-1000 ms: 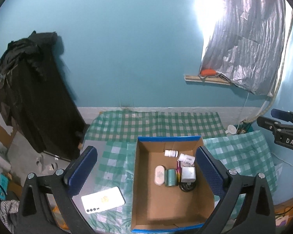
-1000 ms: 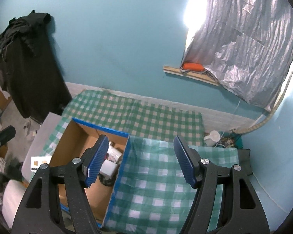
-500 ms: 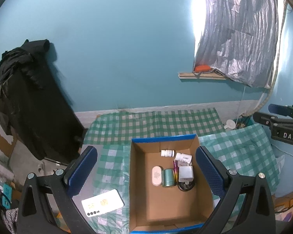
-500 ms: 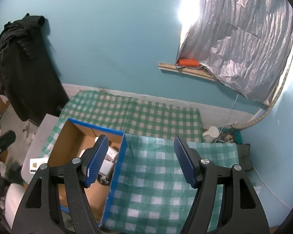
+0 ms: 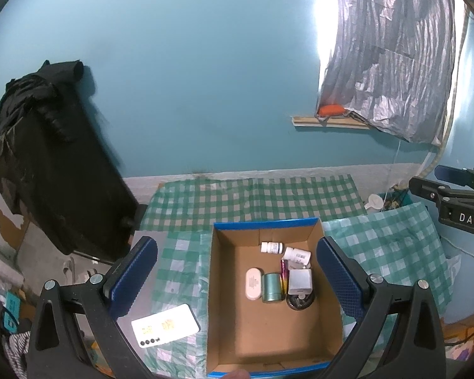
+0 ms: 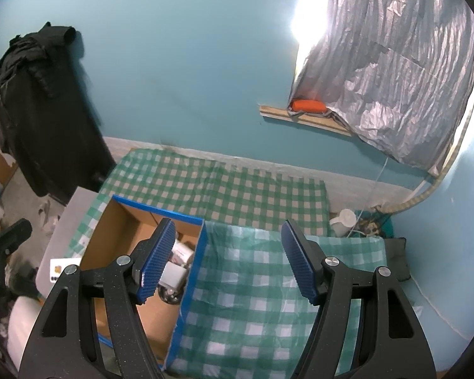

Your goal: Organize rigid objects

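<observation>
box: the open brown cardboard box with blue-taped rim (image 5: 270, 334) is sitting on the green-and-white checked cloth (image 5: 252, 199), and I'm placing everything else off it
stuff in the box: all bunching toward the far right part of the floor, with the near half showing bare cardboard
bottles: two small white pill bottles (image 5: 271, 247) are lying on their sides closest to the box's far wall
middle row: a white oval case (image 5: 253, 283), a teal metal cylinder (image 5: 271, 287), a thin pink-and-gold stick (image 5: 283, 273) and a white square charger block (image 5: 300, 281) are lying side by side, packed tight
round thing: a dark round object (image 5: 300, 300) is peeking out under the charger block, can't tell what it is
phone: a white smartphone lying back-up (image 5: 165, 325) is resting outside the box, just off its left wall
left gripper (image 5: 237, 278): hanging above the box, blue-padded fingers spread wide, gripping nothing
right gripper (image 6: 229, 259): hanging over the box's right wall, fingers standing well apart, nothing between them, one over the box and one over the cloth
background: a black garment (image 5: 47, 158) is hanging on the teal wall left of the box
</observation>
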`<action>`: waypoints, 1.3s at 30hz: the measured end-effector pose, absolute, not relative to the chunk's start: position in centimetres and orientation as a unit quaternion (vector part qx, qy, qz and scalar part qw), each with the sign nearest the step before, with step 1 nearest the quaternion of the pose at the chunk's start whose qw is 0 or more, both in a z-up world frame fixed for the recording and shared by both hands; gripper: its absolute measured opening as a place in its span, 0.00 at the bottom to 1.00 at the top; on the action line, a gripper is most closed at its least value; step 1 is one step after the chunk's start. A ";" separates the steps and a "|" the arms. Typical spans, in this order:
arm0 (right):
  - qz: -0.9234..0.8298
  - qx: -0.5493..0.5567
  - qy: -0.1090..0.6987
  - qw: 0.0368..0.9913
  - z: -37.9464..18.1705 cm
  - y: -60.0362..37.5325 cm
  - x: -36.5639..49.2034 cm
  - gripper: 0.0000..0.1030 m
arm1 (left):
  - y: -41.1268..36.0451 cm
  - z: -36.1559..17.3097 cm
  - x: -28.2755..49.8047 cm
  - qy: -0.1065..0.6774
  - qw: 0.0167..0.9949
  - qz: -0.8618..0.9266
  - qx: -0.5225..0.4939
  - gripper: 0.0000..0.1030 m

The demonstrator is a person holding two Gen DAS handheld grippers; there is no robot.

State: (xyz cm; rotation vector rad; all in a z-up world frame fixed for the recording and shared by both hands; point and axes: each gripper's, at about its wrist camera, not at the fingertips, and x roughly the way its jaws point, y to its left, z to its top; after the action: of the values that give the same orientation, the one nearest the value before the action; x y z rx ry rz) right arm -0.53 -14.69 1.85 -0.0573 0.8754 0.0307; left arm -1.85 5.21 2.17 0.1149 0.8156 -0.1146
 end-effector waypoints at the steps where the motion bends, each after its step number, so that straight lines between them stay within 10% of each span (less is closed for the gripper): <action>1: 0.015 -0.028 0.424 0.905 1.9 -14.7 -0.5 0.67 | 5.2 2.2 -1.8 0.397 0.914 -0.055 0.055 0.99; 39: 0.018 -0.027 0.428 0.903 1.6 -14.9 0.1 0.67 | 3.1 2.1 -1.6 0.406 0.909 -0.054 0.073 0.99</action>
State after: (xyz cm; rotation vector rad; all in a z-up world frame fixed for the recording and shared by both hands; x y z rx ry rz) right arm 0.09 -14.86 1.64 -0.0551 0.8848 0.0365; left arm -1.58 3.06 2.09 0.1510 0.8380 -0.1107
